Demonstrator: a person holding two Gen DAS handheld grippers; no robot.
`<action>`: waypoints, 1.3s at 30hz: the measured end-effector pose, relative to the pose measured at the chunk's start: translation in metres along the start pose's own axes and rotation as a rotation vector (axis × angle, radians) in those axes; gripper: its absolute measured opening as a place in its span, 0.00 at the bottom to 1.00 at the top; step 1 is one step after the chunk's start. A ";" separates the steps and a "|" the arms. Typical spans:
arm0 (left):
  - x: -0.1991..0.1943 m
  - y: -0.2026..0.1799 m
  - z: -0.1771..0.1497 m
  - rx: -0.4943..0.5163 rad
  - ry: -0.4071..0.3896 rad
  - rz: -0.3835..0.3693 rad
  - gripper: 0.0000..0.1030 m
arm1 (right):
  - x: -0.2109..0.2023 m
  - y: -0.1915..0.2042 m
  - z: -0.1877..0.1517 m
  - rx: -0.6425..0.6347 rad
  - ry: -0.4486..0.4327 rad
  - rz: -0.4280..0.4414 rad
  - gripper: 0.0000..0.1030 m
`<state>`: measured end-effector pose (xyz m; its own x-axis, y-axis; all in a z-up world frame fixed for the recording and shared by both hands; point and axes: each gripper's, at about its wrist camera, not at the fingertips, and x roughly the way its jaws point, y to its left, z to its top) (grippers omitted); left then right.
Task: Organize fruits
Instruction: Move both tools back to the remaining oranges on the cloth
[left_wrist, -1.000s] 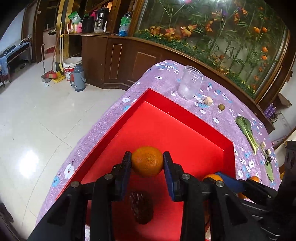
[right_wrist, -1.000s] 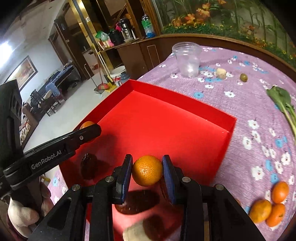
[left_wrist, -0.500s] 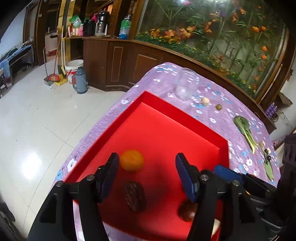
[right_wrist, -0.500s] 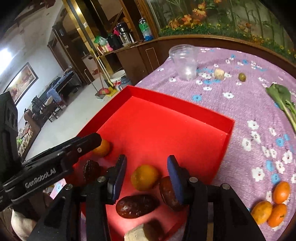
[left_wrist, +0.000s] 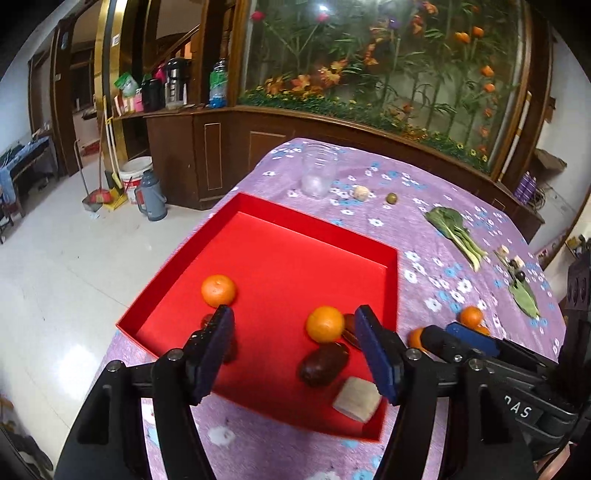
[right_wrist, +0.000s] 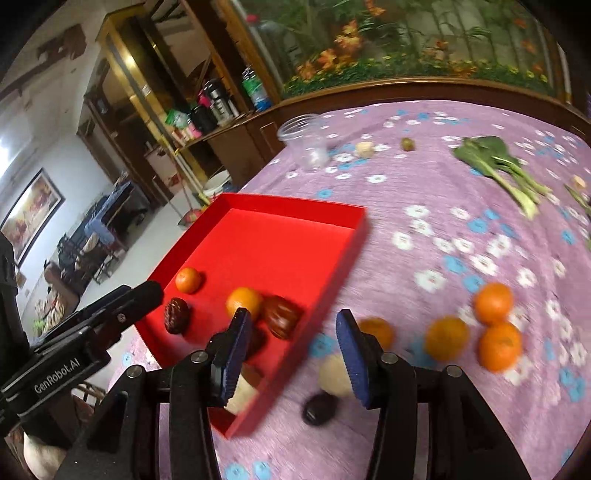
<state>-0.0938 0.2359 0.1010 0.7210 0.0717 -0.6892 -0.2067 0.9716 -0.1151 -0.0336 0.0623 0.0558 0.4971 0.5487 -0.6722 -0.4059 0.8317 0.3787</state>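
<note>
Both oranges (left_wrist: 218, 290) (left_wrist: 325, 324) now released inside red tray (left_wrist: 391, 280), left gripper (left_wrist: 295, 350) and right gripper (right_wrist: 291, 352) spread empty and pulled back, leaving loose oranges (right_wrist: 493, 302) on cloth for next pickup.

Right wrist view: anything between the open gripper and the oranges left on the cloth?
Nothing visible blocks it. The right gripper is open, the nearest orange lies just ahead, beside the red tray.

The left gripper's finger (left_wrist: 214, 350) hides most of a dark fruit (left_wrist: 231, 350); the cup (right_wrist: 306, 142) is motion-blurred.
</note>
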 end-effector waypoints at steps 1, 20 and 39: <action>-0.003 -0.005 -0.002 0.009 -0.001 0.000 0.66 | -0.006 -0.005 -0.004 0.010 -0.007 -0.003 0.54; -0.019 -0.060 -0.025 0.076 0.020 -0.067 0.75 | -0.103 -0.120 -0.052 0.288 -0.153 -0.096 0.60; 0.040 -0.116 -0.042 0.259 0.106 -0.155 0.75 | -0.051 -0.106 -0.037 0.003 -0.001 -0.145 0.60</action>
<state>-0.0688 0.1170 0.0567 0.6552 -0.0918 -0.7499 0.0851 0.9952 -0.0476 -0.0443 -0.0573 0.0263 0.5510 0.4226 -0.7196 -0.3274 0.9026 0.2794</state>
